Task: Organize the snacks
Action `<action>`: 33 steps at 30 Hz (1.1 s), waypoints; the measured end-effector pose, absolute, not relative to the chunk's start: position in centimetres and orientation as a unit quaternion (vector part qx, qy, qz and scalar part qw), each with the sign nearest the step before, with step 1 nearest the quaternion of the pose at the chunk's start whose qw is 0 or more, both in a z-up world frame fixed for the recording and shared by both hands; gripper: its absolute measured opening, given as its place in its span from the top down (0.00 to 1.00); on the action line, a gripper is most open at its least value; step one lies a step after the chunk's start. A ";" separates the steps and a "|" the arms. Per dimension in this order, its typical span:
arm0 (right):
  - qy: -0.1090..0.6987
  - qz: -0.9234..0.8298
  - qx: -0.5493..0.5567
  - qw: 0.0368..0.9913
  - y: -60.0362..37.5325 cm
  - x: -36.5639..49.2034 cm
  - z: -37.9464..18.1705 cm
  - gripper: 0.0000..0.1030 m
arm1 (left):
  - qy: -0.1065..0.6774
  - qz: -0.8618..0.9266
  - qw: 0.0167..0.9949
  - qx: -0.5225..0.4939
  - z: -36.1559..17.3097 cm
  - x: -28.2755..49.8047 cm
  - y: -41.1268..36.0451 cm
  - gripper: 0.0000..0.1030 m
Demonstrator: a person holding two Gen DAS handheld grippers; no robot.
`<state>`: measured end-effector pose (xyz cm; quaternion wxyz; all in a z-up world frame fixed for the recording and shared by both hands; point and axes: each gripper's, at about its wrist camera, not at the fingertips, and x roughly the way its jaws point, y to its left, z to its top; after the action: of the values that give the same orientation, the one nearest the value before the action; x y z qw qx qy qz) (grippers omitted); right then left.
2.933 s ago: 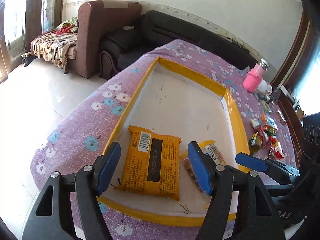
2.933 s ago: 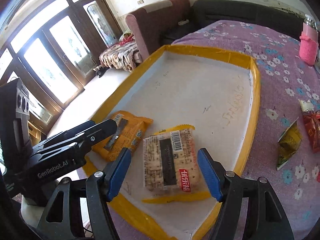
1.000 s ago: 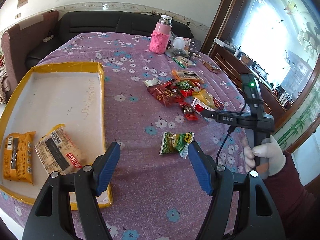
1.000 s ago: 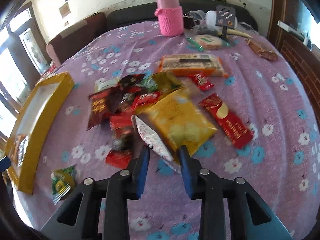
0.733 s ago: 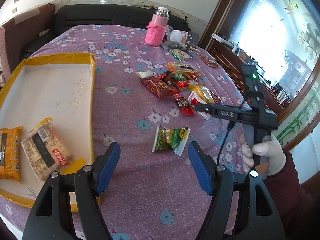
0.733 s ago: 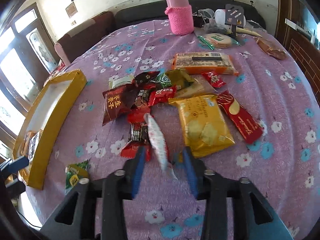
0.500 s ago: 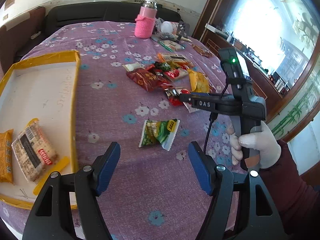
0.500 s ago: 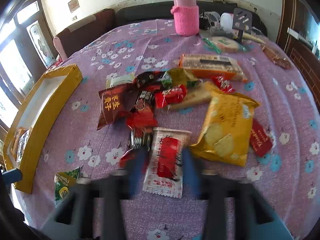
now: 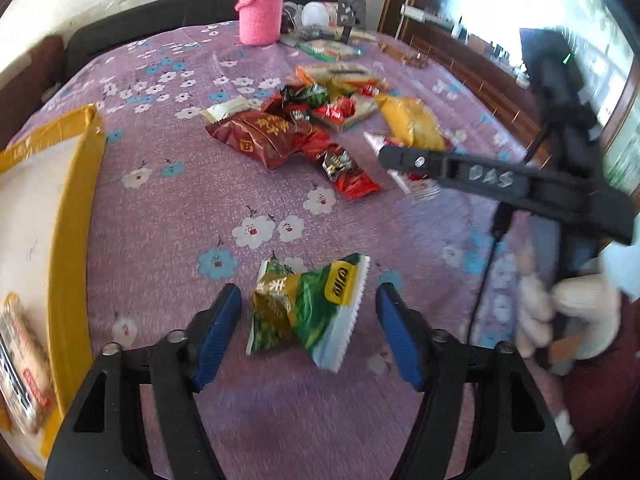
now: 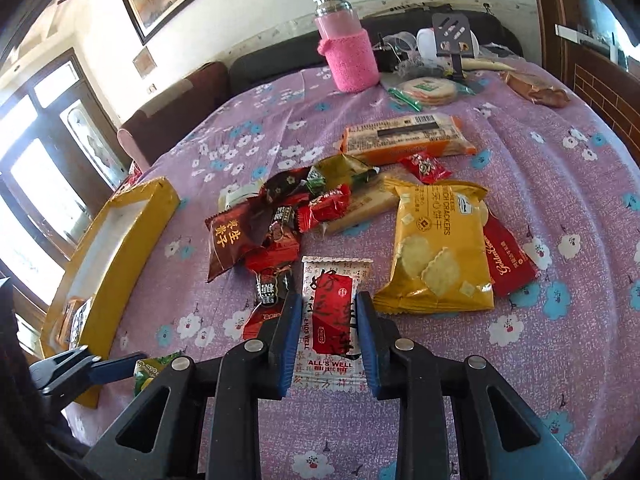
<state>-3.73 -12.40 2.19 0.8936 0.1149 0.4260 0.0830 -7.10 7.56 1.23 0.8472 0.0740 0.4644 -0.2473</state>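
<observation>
Green packet [image 9: 308,312] lies slantwise between closing left tongs [image 9: 310,330]; right tongs [image 10: 328,336] clench red-white packet [image 10: 332,320] lengthwise.

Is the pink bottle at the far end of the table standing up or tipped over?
Upright: the pink bottle stands on its base, silver cap on top.

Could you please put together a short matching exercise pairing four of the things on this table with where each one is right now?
Things:
1. green snack packet
2. white-and-red snack packet
3. pink-sleeved bottle
4. yellow cracker bag

Places:
A. at the table's far end
B. between the right gripper's pads
C. between the closing jaws of the left gripper, not yet pressed
D. lying partly over a red packet

Pairs: 1-C, 2-B, 3-A, 4-D
</observation>
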 end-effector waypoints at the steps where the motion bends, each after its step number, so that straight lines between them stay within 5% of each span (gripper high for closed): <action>1: 0.425 0.085 0.116 0.894 -12.4 -3.7 2.2 0.72 | 0.456 -0.241 0.852 0.083 1.3 -7.1 7.4 0.61; 18: 0.406 0.131 0.155 0.891 -10.7 -5.6 4.8 0.73 | 0.393 -0.195 0.898 -0.033 7.7 -8.4 18.4 0.61; 33: 0.429 0.265 0.091 0.859 6.4 -3.2 10.0 0.73 | 0.401 -0.085 0.907 -0.096 8.2 -2.3 32.6 0.61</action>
<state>-3.21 6.43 10.01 0.8588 0.0907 0.4290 0.2651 -2.25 32.64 8.15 0.9070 -0.0964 0.4011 -0.0846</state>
